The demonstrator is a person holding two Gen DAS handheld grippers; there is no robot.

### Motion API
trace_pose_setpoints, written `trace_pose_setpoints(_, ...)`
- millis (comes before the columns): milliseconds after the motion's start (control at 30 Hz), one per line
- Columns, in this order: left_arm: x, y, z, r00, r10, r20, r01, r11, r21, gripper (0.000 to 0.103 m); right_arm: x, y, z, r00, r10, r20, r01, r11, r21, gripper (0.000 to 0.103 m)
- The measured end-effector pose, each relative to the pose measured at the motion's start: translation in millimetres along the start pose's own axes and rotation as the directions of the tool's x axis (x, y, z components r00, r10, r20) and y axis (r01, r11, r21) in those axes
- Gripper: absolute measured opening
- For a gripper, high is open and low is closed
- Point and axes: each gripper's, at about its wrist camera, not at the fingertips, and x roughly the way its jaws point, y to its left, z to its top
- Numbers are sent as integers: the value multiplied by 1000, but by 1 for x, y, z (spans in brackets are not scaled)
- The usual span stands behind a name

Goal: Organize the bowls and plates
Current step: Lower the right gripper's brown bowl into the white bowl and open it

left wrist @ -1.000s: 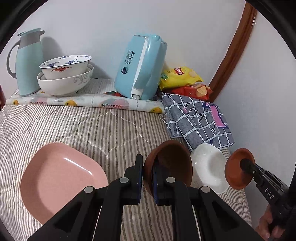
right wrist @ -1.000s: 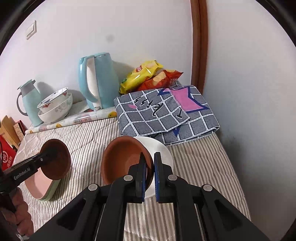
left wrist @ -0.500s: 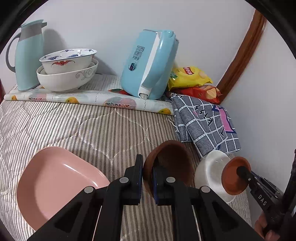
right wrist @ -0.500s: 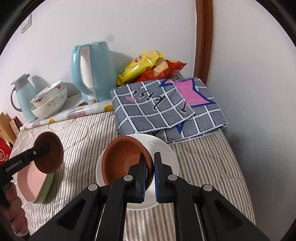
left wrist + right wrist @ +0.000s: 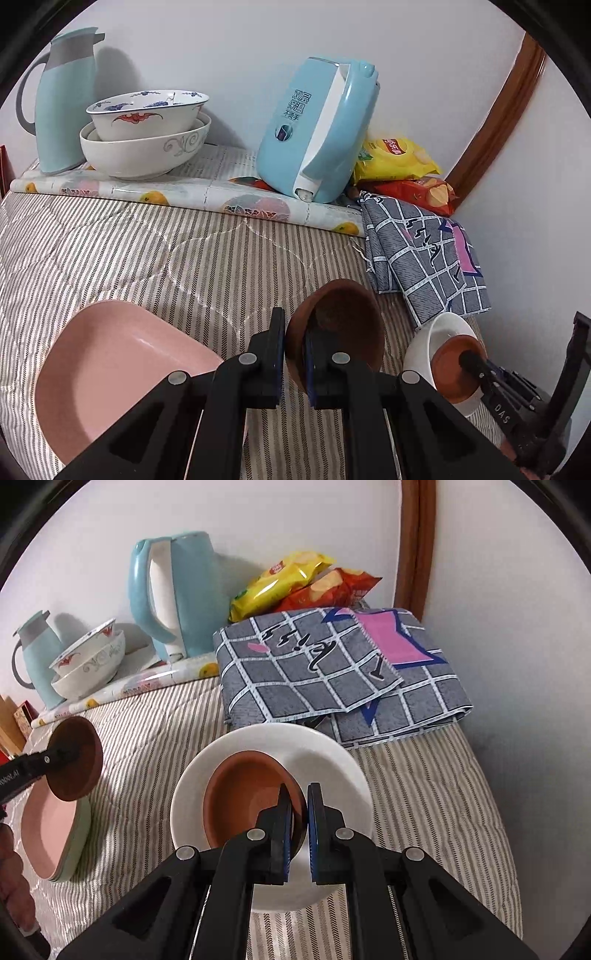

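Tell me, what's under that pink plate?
In the right wrist view, the pink plate tops a stack; a pale green plate edge shows beneath. Anything lower is hidden.

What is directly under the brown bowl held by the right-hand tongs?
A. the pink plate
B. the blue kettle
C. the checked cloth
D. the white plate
D. In the right wrist view, the right tongs pinch the rim of the brown bowl, with the white plate directly under it.
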Motion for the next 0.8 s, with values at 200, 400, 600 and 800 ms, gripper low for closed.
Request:
trace_pose_setpoints(200,5,0,-3,1000,-6,-15,6,1000,4,9,10,5,-1,1000,-24,-16,24,999,-21,8)
trace_pose_setpoints(400,8,-3,-5,1000,-12,-24,12,1000,12,9,18,4,-2,999,-18,-39,18,1000,-11,8)
trace_pose_setpoints(600,7,-3,-4,999,-21,-25,21,1000,5,9,21,1,-1,999,-10,-45,10,1000,-1,8)
trace_pose_setpoints(800,8,-3,-5,999,-28,-34,28,1000,9,9,25,5,1,998,-32,-48,30,999,-35,8)
